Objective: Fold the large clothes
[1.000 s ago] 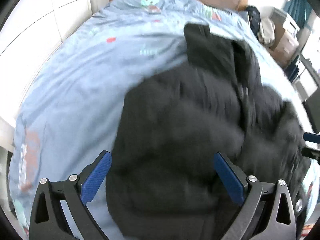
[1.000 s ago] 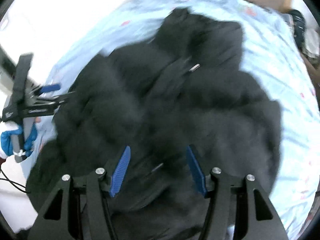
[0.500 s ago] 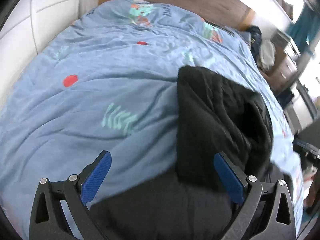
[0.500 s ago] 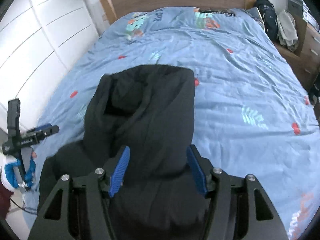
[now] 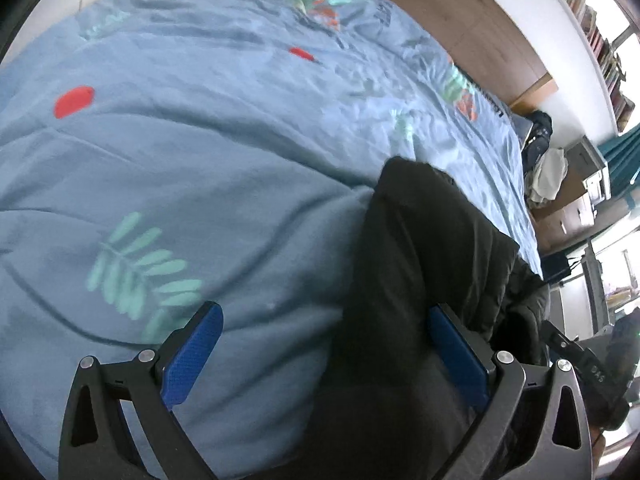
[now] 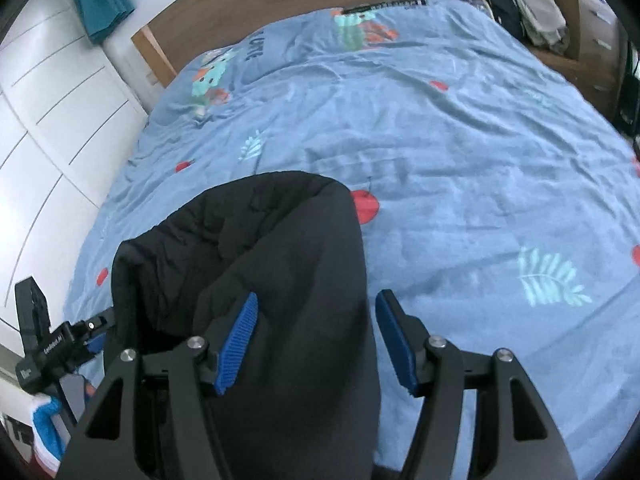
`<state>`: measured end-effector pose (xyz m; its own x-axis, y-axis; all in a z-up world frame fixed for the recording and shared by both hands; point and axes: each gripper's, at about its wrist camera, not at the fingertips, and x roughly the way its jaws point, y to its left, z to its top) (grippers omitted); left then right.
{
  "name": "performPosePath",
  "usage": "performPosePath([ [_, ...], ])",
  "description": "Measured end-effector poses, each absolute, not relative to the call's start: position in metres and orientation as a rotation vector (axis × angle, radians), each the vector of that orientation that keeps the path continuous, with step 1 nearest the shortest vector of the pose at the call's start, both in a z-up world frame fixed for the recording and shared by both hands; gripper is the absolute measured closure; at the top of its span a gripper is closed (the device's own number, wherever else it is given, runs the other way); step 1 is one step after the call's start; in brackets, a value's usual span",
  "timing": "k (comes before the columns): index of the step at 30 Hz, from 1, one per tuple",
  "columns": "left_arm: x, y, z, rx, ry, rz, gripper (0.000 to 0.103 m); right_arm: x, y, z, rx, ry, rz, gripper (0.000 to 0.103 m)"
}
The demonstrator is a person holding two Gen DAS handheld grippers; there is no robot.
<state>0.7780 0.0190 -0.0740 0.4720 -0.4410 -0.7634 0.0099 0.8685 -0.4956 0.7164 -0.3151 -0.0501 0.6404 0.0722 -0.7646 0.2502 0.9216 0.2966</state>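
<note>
A black padded jacket [image 5: 420, 280] lies on the blue bed cover [image 5: 200, 140], its hood end pointing up the bed. My left gripper [image 5: 324, 344] is open, low over the jacket's left edge, with the jacket under its right finger. In the right wrist view the jacket [image 6: 280, 264] fills the lower left. My right gripper [image 6: 316, 340] is open over the jacket's right edge. The left gripper shows there at the far left [image 6: 60, 344].
A wooden headboard [image 6: 280, 4] stands at the far end of the bed. White wardrobe doors [image 6: 48, 120] run along the left side. A nightstand with bags and clothes [image 6: 540, 12] stands at the far right.
Both grippers have dropped lower and nearer the jacket's near end. The view has swung from looking down on the whole jacket to looking along the bed. Both stay open.
</note>
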Motion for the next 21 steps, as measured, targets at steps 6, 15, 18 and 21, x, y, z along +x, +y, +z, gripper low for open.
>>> performPosePath([
  [6, 0.782, 0.0, -0.083, -0.397, 1.103, -0.257, 0.038, 0.733, -0.307, -0.065, 0.378, 0.921, -0.118, 0.043],
  [15, 0.769, -0.017, -0.065, -0.259, 1.122, -0.295, 0.095, 0.726, -0.296, -0.049, 0.338, 0.923, -0.121, 0.093],
  [18, 0.753, -0.007, -0.053, -0.279, 1.098, -0.318, 0.095, 0.709, -0.295, -0.032, 0.332, 0.885, -0.1, 0.094],
  [21, 0.732, 0.003, -0.042, -0.282, 1.071, -0.343, 0.095, 0.684, -0.285, -0.01, 0.299, 0.843, -0.04, 0.094],
])
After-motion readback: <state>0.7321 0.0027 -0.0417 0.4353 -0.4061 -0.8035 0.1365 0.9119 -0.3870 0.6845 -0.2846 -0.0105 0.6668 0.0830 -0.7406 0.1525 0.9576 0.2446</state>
